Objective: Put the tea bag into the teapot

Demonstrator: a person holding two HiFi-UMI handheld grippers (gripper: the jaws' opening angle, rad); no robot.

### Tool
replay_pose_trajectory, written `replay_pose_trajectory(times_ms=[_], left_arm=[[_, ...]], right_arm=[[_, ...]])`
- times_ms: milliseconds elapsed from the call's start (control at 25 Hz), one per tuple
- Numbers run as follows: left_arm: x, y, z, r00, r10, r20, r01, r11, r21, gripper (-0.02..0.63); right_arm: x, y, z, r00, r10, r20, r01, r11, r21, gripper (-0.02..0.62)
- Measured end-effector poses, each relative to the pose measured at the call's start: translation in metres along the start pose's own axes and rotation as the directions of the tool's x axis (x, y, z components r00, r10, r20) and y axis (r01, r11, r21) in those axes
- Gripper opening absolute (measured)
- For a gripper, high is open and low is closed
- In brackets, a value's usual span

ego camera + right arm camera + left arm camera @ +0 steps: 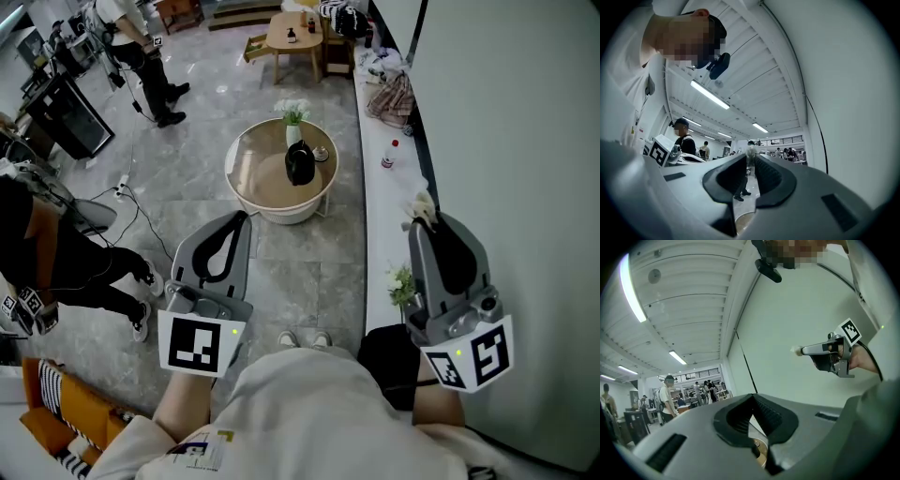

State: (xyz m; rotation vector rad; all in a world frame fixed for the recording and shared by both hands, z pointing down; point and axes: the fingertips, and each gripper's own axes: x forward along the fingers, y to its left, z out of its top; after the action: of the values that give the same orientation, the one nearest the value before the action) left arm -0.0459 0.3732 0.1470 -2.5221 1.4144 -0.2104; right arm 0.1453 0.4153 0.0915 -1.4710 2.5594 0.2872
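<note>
A black teapot (299, 164) stands on a round wooden table (253, 169) on the floor ahead of me, beside a small vase of white flowers (293, 117). Both grippers are raised well short of the table. My right gripper (422, 217) is shut on a pale tea bag (421, 206), which sticks out past its tips. The bag also shows between the pads in the right gripper view (751, 153) and at that gripper's tip in the left gripper view (796, 350). My left gripper (243, 218) is shut, its tips touching with nothing between them.
A white ledge (380, 206) runs along the wall at the right, carrying a small bottle (388, 155), a flower sprig (401, 281) and a heap of cloth (390, 99). People stand at the left (141, 56). A wooden table (295, 36) is farther back.
</note>
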Motion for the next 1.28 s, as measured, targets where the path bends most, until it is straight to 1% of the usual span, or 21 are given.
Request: replay_pose_trajectory(times_ms=[80, 160, 280, 440, 600, 760, 960, 1080, 1280], left_arm=[[0.003, -0.002, -0.003, 1.0, -0.006, 0.0, 0.006, 1.0, -0.031, 0.008], [0.01, -0.005, 0.001, 1.0, -0.007, 0.005, 0.007, 0.999, -0.043, 0.008], [0.022, -0.013, 0.008, 1.0, 0.009, -0.008, -0.01, 1.0, -0.025, 0.008], [0.032, -0.019, 0.002, 0.999, 0.026, -0.031, -0.026, 1.0, 0.01, 0.008], [0.039, -0.028, -0.006, 0.999, 0.03, -0.041, -0.031, 0.999, -0.01, 0.008], [0.046, -0.029, -0.007, 0.999, 0.032, -0.044, -0.033, 0.999, -0.011, 0.008], [0.062, -0.031, -0.017, 0.999, 0.027, -0.035, -0.027, 1.0, -0.007, 0.008], [0.073, -0.031, -0.019, 1.0, 0.019, -0.015, -0.019, 1.0, -0.007, 0.008], [0.103, -0.022, -0.028, 1.0, -0.011, -0.01, 0.012, 1.0, 0.028, 0.008]], right_arm=[[0.001, -0.003, -0.007, 1.0, 0.005, 0.003, -0.005, 1.0, 0.002, 0.052], [0.002, -0.012, -0.008, 1.0, 0.013, 0.003, -0.013, 1.0, 0.003, 0.052], [0.003, -0.029, -0.006, 1.0, 0.024, 0.002, -0.024, 1.0, -0.005, 0.052], [0.002, -0.039, -0.015, 0.999, 0.037, -0.003, -0.037, 0.999, 0.012, 0.052], [0.001, -0.046, -0.03, 0.998, 0.051, -0.024, -0.05, 0.998, 0.024, 0.052], [0.005, -0.054, -0.035, 0.998, 0.054, -0.018, -0.054, 0.998, 0.025, 0.052], [0.011, -0.063, -0.05, 0.999, 0.048, -0.012, -0.047, 0.999, 0.021, 0.052], [0.017, -0.067, -0.061, 0.999, 0.047, -0.017, -0.047, 0.999, 0.016, 0.052], [0.044, -0.075, -0.073, 0.998, 0.047, -0.034, -0.047, 0.999, -0.001, 0.052]])
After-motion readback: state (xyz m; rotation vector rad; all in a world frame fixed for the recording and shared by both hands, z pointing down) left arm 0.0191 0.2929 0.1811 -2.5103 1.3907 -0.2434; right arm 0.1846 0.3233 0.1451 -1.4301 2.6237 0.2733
